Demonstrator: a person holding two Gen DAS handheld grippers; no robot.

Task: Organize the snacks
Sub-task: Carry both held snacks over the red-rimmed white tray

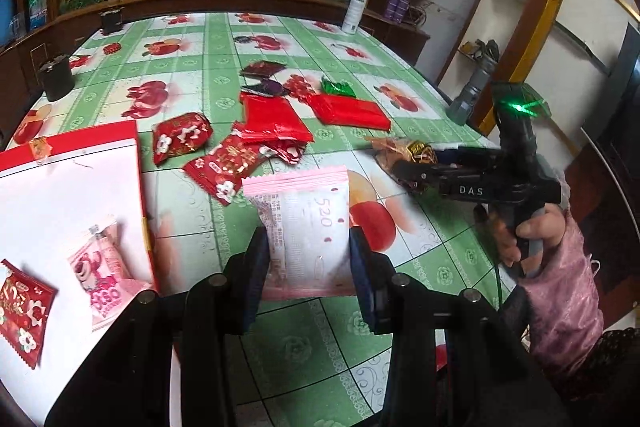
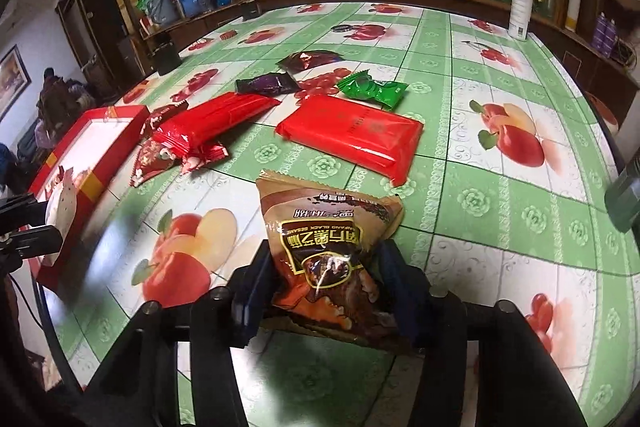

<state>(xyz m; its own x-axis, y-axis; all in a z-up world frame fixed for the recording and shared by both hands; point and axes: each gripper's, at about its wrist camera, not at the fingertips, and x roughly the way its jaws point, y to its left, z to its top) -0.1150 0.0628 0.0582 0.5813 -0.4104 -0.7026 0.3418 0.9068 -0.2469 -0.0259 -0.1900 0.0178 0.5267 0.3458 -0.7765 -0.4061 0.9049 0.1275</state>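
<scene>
My left gripper (image 1: 310, 259) is shut on a pink-and-white snack packet (image 1: 308, 215), held above the table just right of a red box with a white inside (image 1: 60, 187). In that box lie a pink bear-print packet (image 1: 100, 267) and a red flowered packet (image 1: 24, 311). My right gripper (image 2: 324, 267) is shut on a brown sesame snack packet (image 2: 332, 239), its pads pressing both sides. Loose on the table are two flat red packs (image 2: 352, 135) (image 2: 216, 119), a green candy (image 2: 372, 89), a purple packet (image 2: 266, 83) and small red flowered packets (image 1: 182, 137).
A white spray bottle (image 2: 520, 7) stands at the far table edge. Two black cups (image 1: 56, 79) (image 1: 112, 21) sit at the far left. A grey flashlight (image 1: 472, 91) lies by the right edge. A hand in a pink sleeve (image 1: 560, 267) holds the right gripper.
</scene>
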